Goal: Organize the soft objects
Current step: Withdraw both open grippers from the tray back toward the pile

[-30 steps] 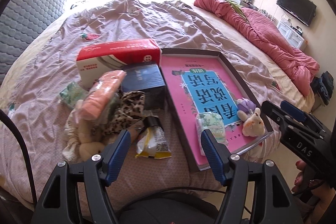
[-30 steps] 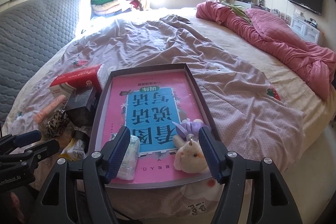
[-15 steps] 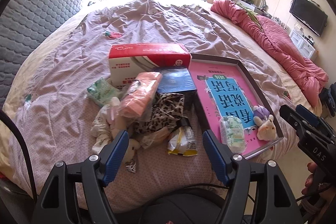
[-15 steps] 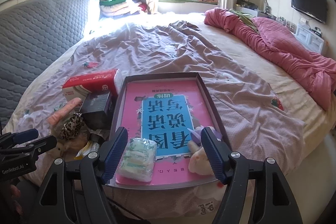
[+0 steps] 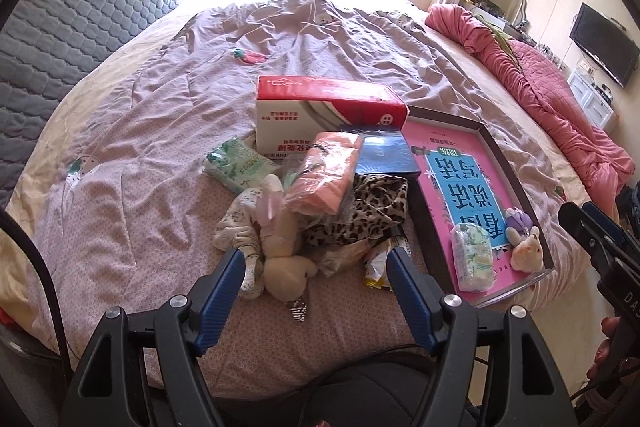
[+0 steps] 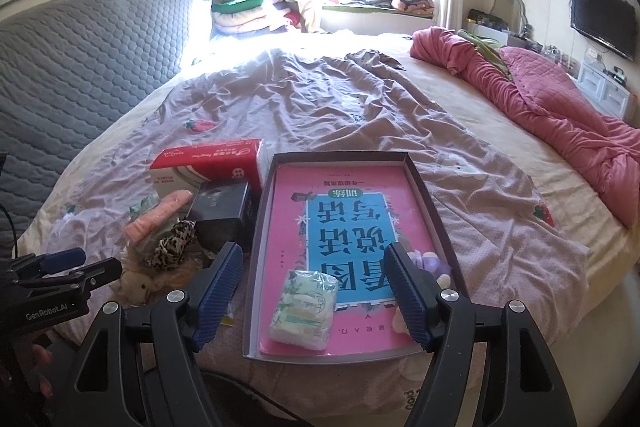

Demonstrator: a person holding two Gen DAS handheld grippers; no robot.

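Observation:
A mixed pile lies on the bed under my left gripper (image 5: 316, 259), which is open and holds nothing. In the pile are a beige plush toy (image 5: 284, 259), a leopard-print cloth (image 5: 360, 211), a wrapped pink towel (image 5: 326, 175), a green tissue pack (image 5: 236, 165) and a floral cloth (image 5: 236, 223). The dark-rimmed tray (image 6: 340, 157) with a pink base holds a small tissue pack (image 6: 304, 307) and a small plush (image 6: 434, 265), half hidden by a finger. My right gripper (image 6: 314, 255) hangs open over the tray's near end, touching nothing.
A red tissue box (image 5: 320, 111) and a dark blue box (image 5: 384, 155) stand behind the pile, and a yellow snack packet (image 5: 378, 269) lies beside it. A pink quilt (image 6: 560, 107) is bunched at the right. The grey padded headboard (image 6: 80, 67) runs along the left.
My left gripper has swung left, from the tray's edge to over the pile. My right gripper has drawn back and up a little; the small plush now sits behind its right finger.

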